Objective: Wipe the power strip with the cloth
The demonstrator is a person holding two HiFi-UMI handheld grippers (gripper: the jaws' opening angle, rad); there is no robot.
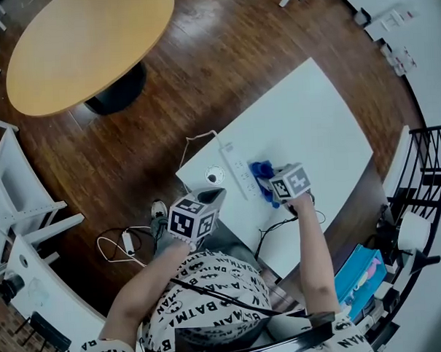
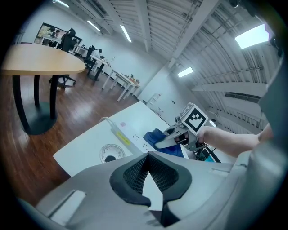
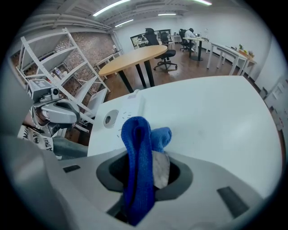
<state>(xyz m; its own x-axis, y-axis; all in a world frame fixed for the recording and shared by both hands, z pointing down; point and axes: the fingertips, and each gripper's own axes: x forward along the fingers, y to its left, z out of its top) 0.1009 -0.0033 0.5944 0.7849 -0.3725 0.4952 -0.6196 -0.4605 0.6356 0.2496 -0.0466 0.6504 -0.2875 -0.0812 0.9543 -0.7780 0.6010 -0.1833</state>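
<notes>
The white power strip (image 1: 237, 175) lies near the corner of a white table (image 1: 313, 131), its cord running off the edge. A blue cloth (image 1: 262, 178) rests right beside it, touching its side, and my right gripper (image 1: 272, 187) is shut on that cloth. In the right gripper view the cloth (image 3: 137, 152) stands folded between the jaws of the right gripper (image 3: 145, 173). My left gripper (image 1: 217, 198) hovers off the table's near corner, shut and holding nothing. The left gripper view shows the strip (image 2: 122, 135), the cloth (image 2: 163, 140) and the right gripper (image 2: 173, 138) beyond the left gripper (image 2: 146, 179).
A round cable grommet (image 1: 214, 176) sits in the table by the strip. A round wooden table (image 1: 91, 42) stands far left, white shelving (image 1: 21, 209) at the left. Cables and an adapter (image 1: 127, 242) lie on the wood floor. A blue bag (image 1: 359, 270) and black rack (image 1: 431, 162) are at right.
</notes>
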